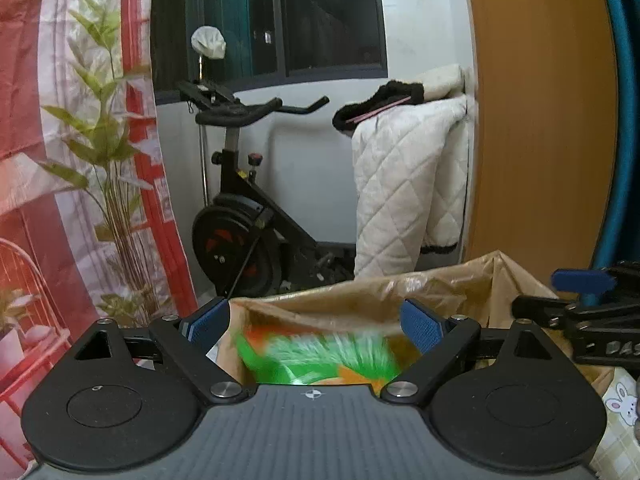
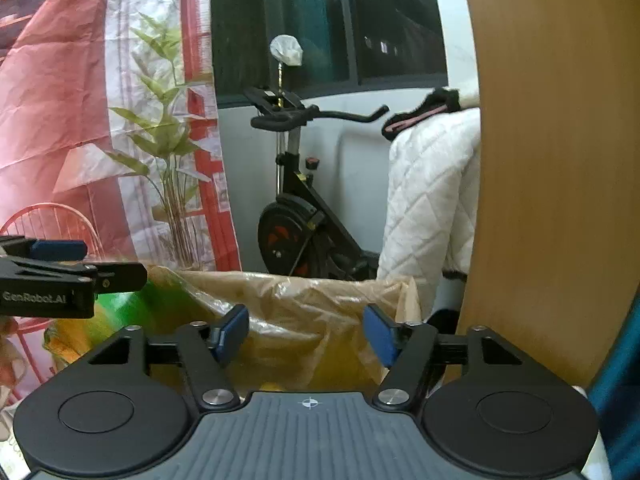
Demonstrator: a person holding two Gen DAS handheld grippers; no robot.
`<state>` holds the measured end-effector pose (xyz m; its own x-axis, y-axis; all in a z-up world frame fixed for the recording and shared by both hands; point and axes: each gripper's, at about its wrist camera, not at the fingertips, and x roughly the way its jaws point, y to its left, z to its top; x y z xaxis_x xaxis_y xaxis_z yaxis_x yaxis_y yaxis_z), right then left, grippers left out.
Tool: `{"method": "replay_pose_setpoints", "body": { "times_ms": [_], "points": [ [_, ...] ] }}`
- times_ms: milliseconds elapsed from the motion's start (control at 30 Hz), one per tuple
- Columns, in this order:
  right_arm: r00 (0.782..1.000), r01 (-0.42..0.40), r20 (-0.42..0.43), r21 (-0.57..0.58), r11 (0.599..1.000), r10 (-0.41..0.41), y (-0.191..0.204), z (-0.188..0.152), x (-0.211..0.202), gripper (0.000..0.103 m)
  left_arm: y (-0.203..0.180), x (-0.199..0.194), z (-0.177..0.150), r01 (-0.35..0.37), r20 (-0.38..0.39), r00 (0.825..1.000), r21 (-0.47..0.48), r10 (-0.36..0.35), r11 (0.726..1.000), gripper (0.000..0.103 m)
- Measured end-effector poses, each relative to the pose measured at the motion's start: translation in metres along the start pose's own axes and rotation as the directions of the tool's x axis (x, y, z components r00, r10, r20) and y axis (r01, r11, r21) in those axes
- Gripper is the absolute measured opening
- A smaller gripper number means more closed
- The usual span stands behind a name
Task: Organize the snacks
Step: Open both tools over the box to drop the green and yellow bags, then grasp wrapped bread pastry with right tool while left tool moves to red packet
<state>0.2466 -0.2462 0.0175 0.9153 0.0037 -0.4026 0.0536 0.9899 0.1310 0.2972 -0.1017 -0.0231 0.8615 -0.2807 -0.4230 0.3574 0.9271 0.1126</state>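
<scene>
1. The task's thing is a green and orange snack packet (image 1: 320,354). It lies inside a box lined with a brown plastic bag (image 1: 360,300), directly ahead of and below the left claw (image 1: 316,326). In the left wrist view the packet is blurred, so its print and exact outline cannot be read.

2. The left claw is spread wide, its two blue pads standing either side of the packet and touching nothing. The packet shows in the gap between them but lower, down in the bag.

3. The packet's long axis seems to run side to side, across the line of the fingers, though the blur makes this only a fair guess.

4. The right claw (image 2: 306,334) is also spread and holds nothing. It points at the far crumpled wall of the bag, with the green packet (image 2: 120,308) off to its left, half hidden behind the left claw (image 2: 60,280).

5. The left hand is therefore the nearer one. Judging from this, either taking the packet or leaving it there turns on a straight move along the left claw's own line, down into the bag or back out.
</scene>
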Motion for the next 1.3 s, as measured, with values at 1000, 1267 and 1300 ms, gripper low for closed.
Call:
{"method": "replay_pose_setpoints", "body": {
  "times_ms": [1000, 1267, 1300],
  "points": [
    [0.985, -0.105, -0.137, 0.038, 0.994, 0.109, 0.083, -0.193, -0.146, 0.088, 0.072, -0.167, -0.183, -0.035, -0.163, 0.987, -0.198, 0.002, 0.98, 0.092],
    [0.945, -0.183, -0.289, -0.086, 0.979, 0.152, 0.115, -0.239, -0.153, 0.09, 0.068, -0.172, -0.221, -0.011, -0.221, 0.975, -0.208, -0.036, 0.978, 0.091],
    [0.936, -0.2, -0.312, -0.082, 0.976, 0.165, 0.116, -0.244, -0.153, 0.09, 0.065, -0.175, -0.225, -0.01, -0.223, 0.974, -0.206, -0.037, 0.979, 0.09]
  ]
}}
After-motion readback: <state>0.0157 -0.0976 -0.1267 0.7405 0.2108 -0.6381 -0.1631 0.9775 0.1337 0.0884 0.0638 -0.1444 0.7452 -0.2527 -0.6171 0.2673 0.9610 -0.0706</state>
